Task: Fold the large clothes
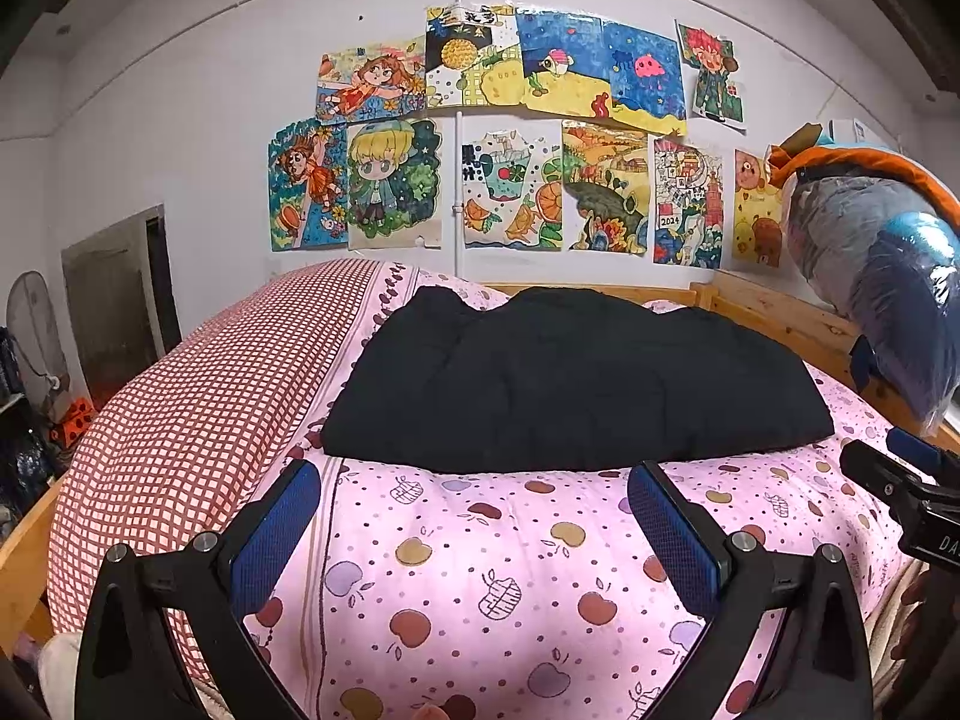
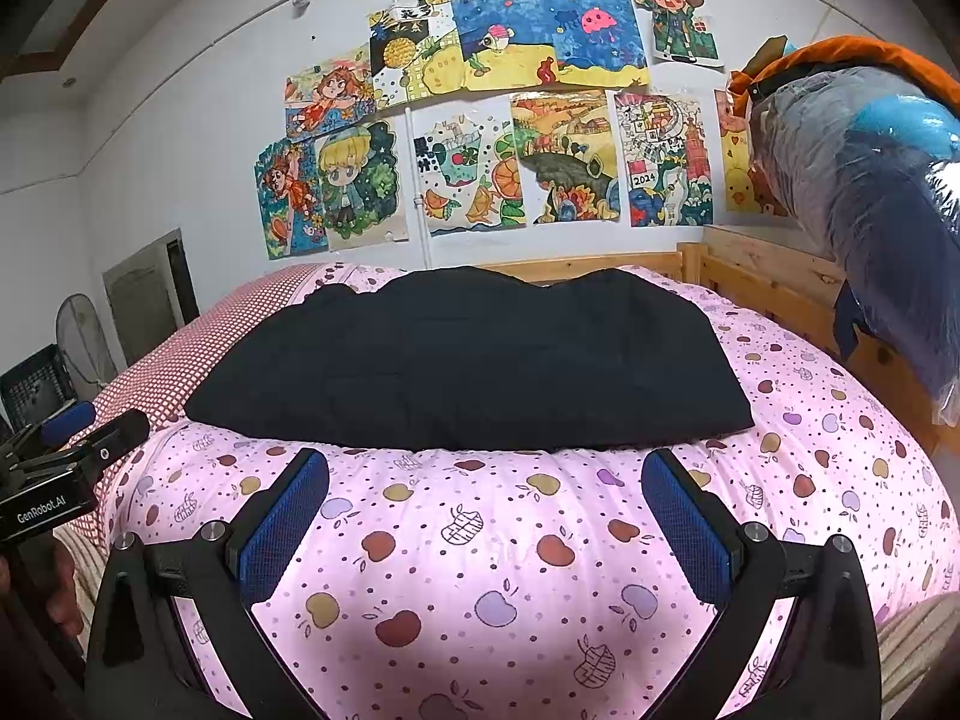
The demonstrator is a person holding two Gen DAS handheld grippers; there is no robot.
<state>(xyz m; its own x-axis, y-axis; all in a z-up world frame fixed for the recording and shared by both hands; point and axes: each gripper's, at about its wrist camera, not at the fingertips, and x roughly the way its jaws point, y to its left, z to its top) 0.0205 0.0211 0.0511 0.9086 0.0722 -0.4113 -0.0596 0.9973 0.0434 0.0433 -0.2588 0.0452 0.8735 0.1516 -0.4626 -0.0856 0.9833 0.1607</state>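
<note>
A black garment (image 1: 570, 378) (image 2: 474, 360) lies folded into a wide flat rectangle on the pink apple-print bedding (image 1: 510, 564) (image 2: 498, 540). My left gripper (image 1: 474, 483) stands open just short of the garment's near edge, nothing between its blue pads. My right gripper (image 2: 486, 471) is open too, hovering over the bedding in front of the garment's near edge. Each gripper shows in the other's view: the right one (image 1: 900, 480) at the right edge, the left one (image 2: 78, 444) at the left edge.
A red-and-white checked quilt (image 1: 198, 420) lies along the bed's left side. A wooden bed frame (image 1: 774, 312) runs behind and to the right. Bagged clothes (image 1: 888, 276) bulge over the right rail. Drawings (image 1: 498, 138) cover the wall. A fan (image 2: 81, 336) and crate (image 2: 33, 390) stand at left.
</note>
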